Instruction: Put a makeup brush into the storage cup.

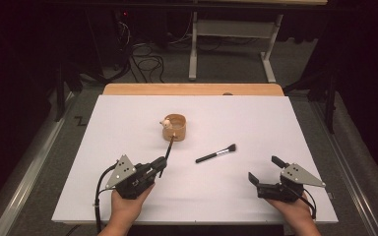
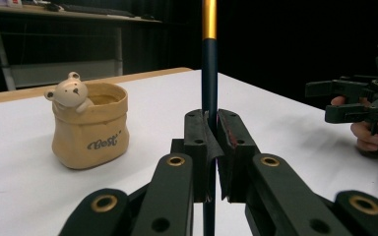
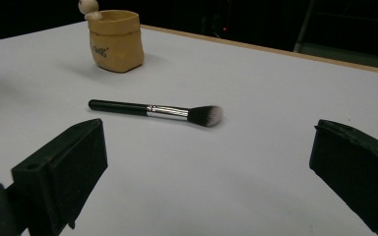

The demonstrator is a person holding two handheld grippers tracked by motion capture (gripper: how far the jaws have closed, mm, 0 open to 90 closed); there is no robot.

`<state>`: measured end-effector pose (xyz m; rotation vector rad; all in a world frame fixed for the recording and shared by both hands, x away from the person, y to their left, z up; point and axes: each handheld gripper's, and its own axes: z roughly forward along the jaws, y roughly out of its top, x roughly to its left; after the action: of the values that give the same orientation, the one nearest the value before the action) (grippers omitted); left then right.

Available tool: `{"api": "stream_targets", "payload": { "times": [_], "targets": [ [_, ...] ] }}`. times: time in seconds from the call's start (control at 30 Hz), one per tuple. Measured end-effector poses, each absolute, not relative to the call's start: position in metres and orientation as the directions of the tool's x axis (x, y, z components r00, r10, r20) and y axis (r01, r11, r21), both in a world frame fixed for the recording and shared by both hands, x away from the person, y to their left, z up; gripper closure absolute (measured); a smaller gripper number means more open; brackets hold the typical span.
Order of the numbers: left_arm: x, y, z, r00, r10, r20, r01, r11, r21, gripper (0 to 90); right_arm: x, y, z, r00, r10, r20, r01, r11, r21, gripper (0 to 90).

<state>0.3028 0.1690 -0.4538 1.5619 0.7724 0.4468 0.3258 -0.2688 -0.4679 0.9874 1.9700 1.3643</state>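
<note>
A tan sack-shaped cup (image 1: pixel 173 128) with a small bear figure on its rim stands mid-table on the white mat. My left gripper (image 1: pixel 160 165) is shut on a thin dark-handled brush (image 1: pixel 168 150), whose gold-banded end points at the cup. In the left gripper view the pads clamp the dark brush handle (image 2: pixel 209 73) upright, with the cup (image 2: pixel 91 125) to the left. A black makeup brush (image 1: pixel 216 153) with a silver ferrule lies flat right of the cup. My right gripper (image 1: pixel 263 168) stands open near the front right, apart from that makeup brush (image 3: pixel 152 109), which lies ahead of its jaws.
The white mat (image 1: pixel 128 123) covers a wooden tabletop whose back edge (image 1: pixel 192 89) shows. Beyond the table are cables on the floor (image 1: pixel 147 61) and a white table frame (image 1: pixel 193 49). The other hand's gripper (image 2: pixel 354 101) shows far right in the left gripper view.
</note>
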Motion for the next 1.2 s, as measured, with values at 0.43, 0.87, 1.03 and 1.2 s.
{"api": "stream_targets", "payload": {
  "times": [0.43, 0.87, 1.03, 1.2],
  "targets": [
    [0.301, 0.164, -0.456, 0.717, 0.682, -0.145, 0.206, -0.008, 0.978, 84.0, 0.326, -0.242, -0.45, -0.648, 0.761, -0.02, 0.228, 0.219, 0.949, 7.2],
    [0.302, 0.166, -0.456, 0.711, 0.688, -0.146, 0.204, -0.003, 0.979, 84.0, 0.343, -0.209, -0.421, -0.676, 0.734, -0.063, 0.179, 0.247, 0.953, 8.9],
    [0.302, 0.166, -0.457, 0.715, 0.683, -0.147, 0.203, -0.002, 0.979, 84.0, 0.347, -0.195, -0.413, -0.685, 0.724, -0.082, 0.162, 0.261, 0.951, 9.0],
    [0.301, 0.165, -0.458, 0.723, 0.676, -0.142, 0.196, -0.004, 0.981, 83.9, 0.35, -0.18, -0.411, -0.705, 0.703, -0.094, 0.138, 0.266, 0.954, 8.9]
  ]
}}
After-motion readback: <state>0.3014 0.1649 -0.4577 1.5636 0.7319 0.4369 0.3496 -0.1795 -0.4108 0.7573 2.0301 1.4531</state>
